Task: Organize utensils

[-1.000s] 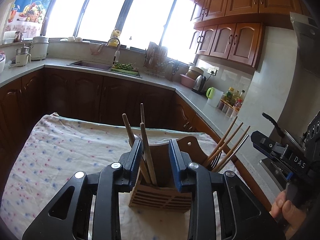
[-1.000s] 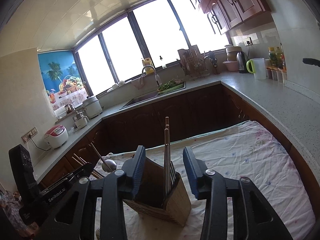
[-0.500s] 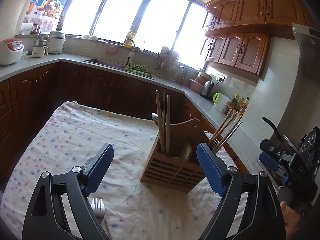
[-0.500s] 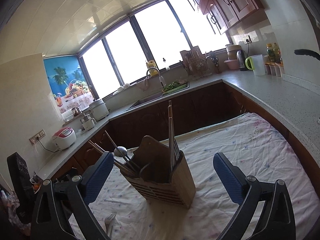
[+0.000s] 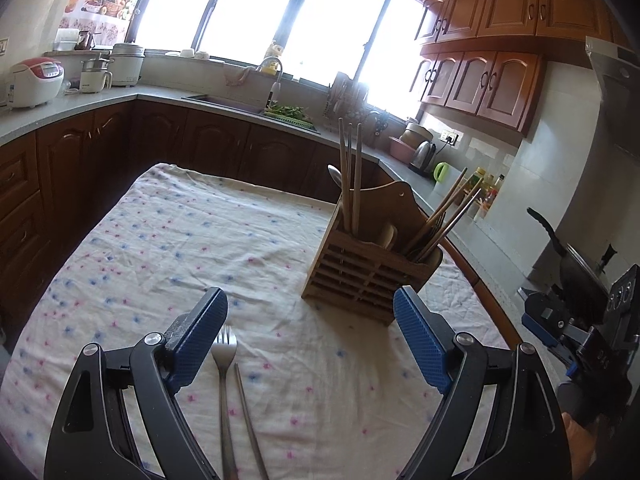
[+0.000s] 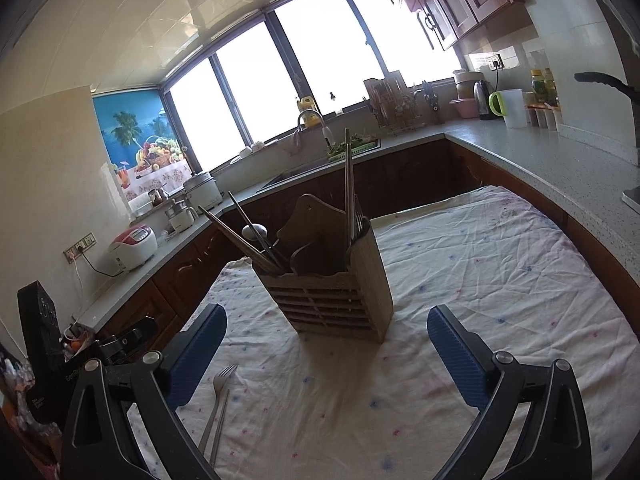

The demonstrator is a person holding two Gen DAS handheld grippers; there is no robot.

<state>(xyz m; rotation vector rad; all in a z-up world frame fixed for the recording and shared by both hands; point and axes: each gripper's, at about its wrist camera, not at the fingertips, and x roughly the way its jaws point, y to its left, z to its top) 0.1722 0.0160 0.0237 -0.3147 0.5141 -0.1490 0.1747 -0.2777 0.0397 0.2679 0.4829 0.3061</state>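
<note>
A slatted wooden utensil holder (image 5: 360, 276) (image 6: 340, 292) stands on the cloth-covered table (image 5: 160, 248). It holds upright wooden chopsticks (image 5: 350, 176), a spoon and leaning chopsticks (image 5: 448, 216). A metal fork (image 5: 224, 360) (image 6: 218, 392) and a single chopstick (image 5: 250, 416) (image 6: 220, 420) lie flat on the cloth in front of it. My left gripper (image 5: 310, 308) is open and empty, its left finger just beside the fork's tines. My right gripper (image 6: 326, 320) is open and empty, short of the holder.
The table's right edge runs close to a grey counter (image 5: 472, 240) with a kettle, a jug and bottles. A sink (image 5: 224, 102) and rice cookers (image 5: 36, 82) line the far counters. A pan (image 5: 576, 264) sits at the right. The other gripper's body (image 5: 580, 332) shows beside it.
Both grippers opened wide and drew back from the holder, leaving chopsticks standing in it. The fork and loose chopstick on the cloth came into view.
</note>
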